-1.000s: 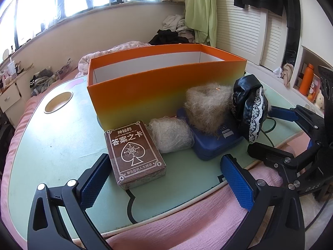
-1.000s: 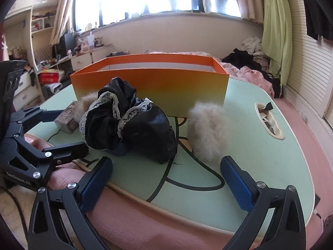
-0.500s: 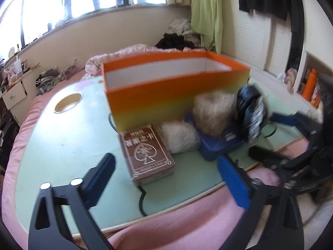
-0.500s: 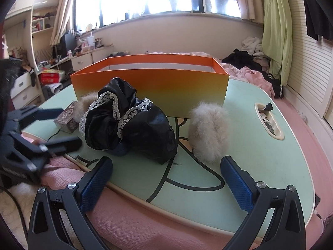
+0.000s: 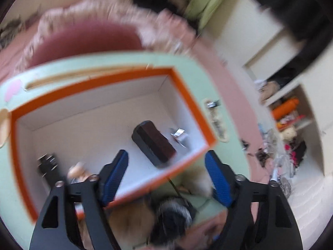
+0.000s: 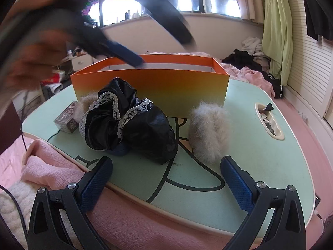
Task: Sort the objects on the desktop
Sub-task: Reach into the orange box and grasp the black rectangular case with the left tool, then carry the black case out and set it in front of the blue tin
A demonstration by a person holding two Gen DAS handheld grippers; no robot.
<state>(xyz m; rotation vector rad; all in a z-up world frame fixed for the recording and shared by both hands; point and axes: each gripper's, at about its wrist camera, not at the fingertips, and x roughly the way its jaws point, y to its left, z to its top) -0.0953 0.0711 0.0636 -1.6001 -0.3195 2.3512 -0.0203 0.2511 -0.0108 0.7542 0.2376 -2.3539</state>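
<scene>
The left tongs (image 5: 166,178) hang over the orange box (image 5: 193,108), pointing steeply down into it; their jaws are closing with nothing between the blue ribbed pads. The box is cardboard, orange outside and white inside. On its floor lie a dark oblong case (image 5: 154,142) with a reddish-brown face, a small shiny silver piece (image 5: 179,134) just beside it, and, nearer the left wall, a blurred black cylinder (image 5: 46,163) and a small tan thing. The right tongs (image 6: 166,175) rest low at the near edge of the pale green table (image 6: 270,162), spread wide and empty. Just ahead of them sit a glossy black fabric bundle (image 6: 133,125) trimmed with white lace and a fluffy beige puff (image 6: 210,131). A brown card box (image 6: 67,119) lies further left, in front of the orange box.
</scene>
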